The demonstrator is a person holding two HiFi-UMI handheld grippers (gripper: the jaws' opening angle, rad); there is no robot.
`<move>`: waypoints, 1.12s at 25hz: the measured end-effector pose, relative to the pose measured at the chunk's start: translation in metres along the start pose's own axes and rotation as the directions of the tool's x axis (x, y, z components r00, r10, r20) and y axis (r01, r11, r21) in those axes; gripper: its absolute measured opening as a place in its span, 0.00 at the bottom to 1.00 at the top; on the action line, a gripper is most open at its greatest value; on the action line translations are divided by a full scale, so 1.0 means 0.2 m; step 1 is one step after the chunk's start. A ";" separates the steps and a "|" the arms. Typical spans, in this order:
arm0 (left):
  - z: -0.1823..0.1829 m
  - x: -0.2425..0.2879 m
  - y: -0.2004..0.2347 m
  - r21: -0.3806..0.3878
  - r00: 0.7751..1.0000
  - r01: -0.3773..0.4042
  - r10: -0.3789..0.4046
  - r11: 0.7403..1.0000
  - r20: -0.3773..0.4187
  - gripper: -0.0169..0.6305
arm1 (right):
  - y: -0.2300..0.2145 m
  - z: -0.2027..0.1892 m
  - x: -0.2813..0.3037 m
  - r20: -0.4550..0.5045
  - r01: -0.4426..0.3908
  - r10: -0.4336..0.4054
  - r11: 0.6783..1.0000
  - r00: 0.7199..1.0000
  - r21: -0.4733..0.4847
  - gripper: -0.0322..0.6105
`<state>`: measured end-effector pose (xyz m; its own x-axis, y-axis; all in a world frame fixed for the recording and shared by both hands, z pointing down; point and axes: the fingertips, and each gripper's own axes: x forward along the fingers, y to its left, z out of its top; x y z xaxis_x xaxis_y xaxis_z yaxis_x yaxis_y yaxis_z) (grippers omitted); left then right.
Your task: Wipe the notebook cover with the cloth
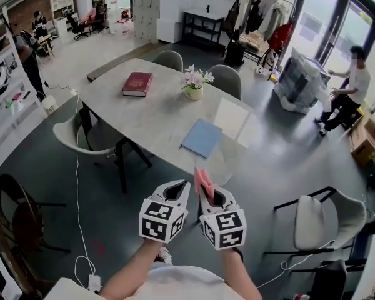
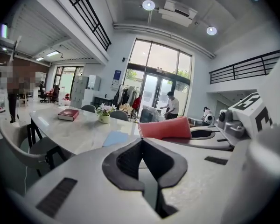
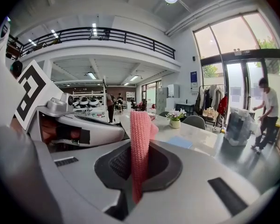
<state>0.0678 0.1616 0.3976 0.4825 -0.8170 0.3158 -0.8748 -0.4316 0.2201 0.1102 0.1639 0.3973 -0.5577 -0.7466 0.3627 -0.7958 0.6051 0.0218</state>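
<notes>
The right claw is clamped on one pink cloth. The cloth sticks out long and straight past the claw tips, pointing toward the far surface. The left claw is just beside it, closed with nothing in it. Both claws are up in the air, near the person. One blue notebook lies flat by the near edge of the surface. Its long side runs from near to far, leaning a little right. One red book and one flower pot sit farther away.

Left gripper, right gripper: jaws closed.
</notes>
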 end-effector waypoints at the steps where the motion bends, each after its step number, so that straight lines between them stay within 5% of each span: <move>1: 0.01 0.00 0.03 0.000 1.000 0.005 -0.005 1.000 0.001 0.03 | 0.01 0.01 0.02 -0.002 0.004 -0.004 1.000 1.000 -0.002 0.07; 17: 0.02 0.04 0.36 -0.024 0.999 0.034 -0.034 0.999 -0.002 0.04 | 0.09 0.07 0.31 -0.021 0.041 -0.041 0.999 0.999 -0.013 0.07; 28: 0.06 0.24 0.42 0.010 0.998 0.055 -0.054 0.998 -0.034 0.04 | -0.10 0.07 0.44 -0.014 0.064 -0.063 0.998 0.998 0.026 0.07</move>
<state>0.0175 0.0816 0.4196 0.5307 -0.7786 0.3350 -0.8474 -0.4794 0.2282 0.0729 0.0826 0.4165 -0.5028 -0.7793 0.3740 -0.8356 0.5489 0.0203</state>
